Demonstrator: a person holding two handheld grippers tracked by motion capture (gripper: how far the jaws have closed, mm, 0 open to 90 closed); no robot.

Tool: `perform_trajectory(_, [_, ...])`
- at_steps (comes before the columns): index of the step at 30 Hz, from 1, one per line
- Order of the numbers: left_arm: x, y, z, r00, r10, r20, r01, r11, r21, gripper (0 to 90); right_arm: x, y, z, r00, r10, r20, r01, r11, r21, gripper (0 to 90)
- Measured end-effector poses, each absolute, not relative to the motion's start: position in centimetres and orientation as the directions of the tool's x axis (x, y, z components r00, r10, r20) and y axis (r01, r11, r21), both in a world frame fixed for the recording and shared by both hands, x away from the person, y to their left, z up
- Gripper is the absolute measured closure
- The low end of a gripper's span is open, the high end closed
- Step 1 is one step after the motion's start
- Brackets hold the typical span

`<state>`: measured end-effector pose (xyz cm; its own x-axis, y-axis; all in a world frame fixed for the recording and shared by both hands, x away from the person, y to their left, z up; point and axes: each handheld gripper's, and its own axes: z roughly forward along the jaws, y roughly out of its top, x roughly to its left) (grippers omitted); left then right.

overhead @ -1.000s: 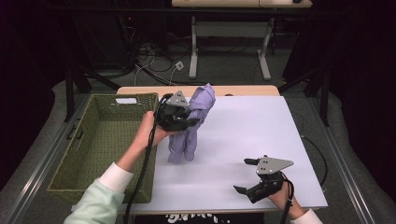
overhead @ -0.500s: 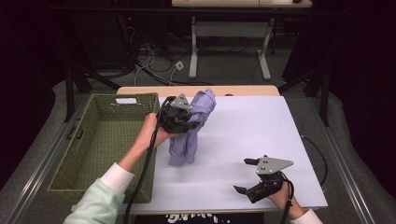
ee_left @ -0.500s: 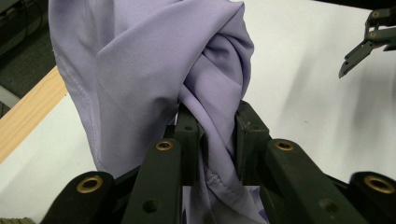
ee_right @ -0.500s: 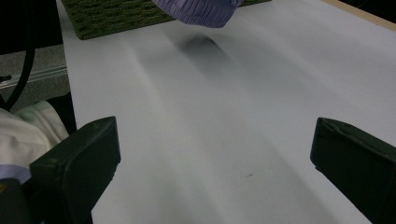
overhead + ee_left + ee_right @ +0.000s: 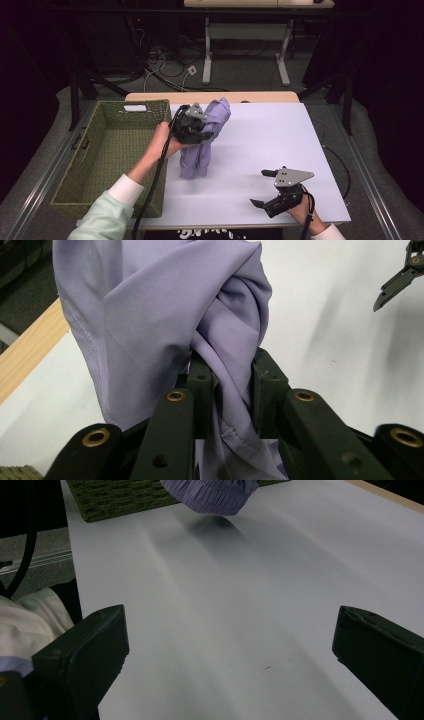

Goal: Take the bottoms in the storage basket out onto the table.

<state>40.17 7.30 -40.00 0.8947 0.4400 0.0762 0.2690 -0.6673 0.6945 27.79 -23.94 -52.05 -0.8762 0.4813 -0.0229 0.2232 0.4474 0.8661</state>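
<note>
A lilac cloth point(image 5: 197, 155) hangs bunched from my left gripper point(image 5: 205, 131) above the white table point(image 5: 265, 130), just right of the basket. Its lower end reaches down to about the tabletop. In the left gripper view the jaws of this gripper point(image 5: 230, 365) are shut on a twisted fold of the cloth point(image 5: 145, 315). My right gripper point(image 5: 261, 188) rests near the table's front right edge, open, with nothing between its jaws. In the right gripper view that gripper point(image 5: 230, 630) faces bare tabletop, and the cloth's lower end point(image 5: 210, 492) hangs far ahead.
A green woven basket point(image 5: 112, 103) stands along the table's left side, and its wall point(image 5: 115, 495) shows at the top of the right gripper view. A wooden strip point(image 5: 210, 97) borders the table's far edge. Cables and desk legs lie on the floor beyond.
The left gripper and the hanging cloth have drifted slightly down and toward me. The right gripper has not moved.
</note>
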Motion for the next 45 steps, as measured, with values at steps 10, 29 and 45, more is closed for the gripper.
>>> perform_trajectory(10, [40.5, 6.7, -40.8, 0.898, 0.434, 0.068, 0.279, -0.684, 0.674, 74.8, 27.8, -23.9, -52.1, -0.876, 0.481, -0.024, 0.222, 0.448, 0.866, 1.3])
perform_trajectory(29, [40.8, 5.2, -42.2, 0.912, 0.406, 0.055, 0.284, -0.723, 0.630, 74.7, 27.8, -23.9, -52.0, -0.876, 0.481, -0.023, 0.223, 0.448, 0.866, 1.3])
perform_trajectory(45, [40.8, 3.8, -43.2, 0.925, 0.375, 0.057, 0.271, -0.759, 0.593, 74.4, 27.8, -23.9, -52.0, -0.876, 0.482, -0.025, 0.221, 0.448, 0.866, 1.3])
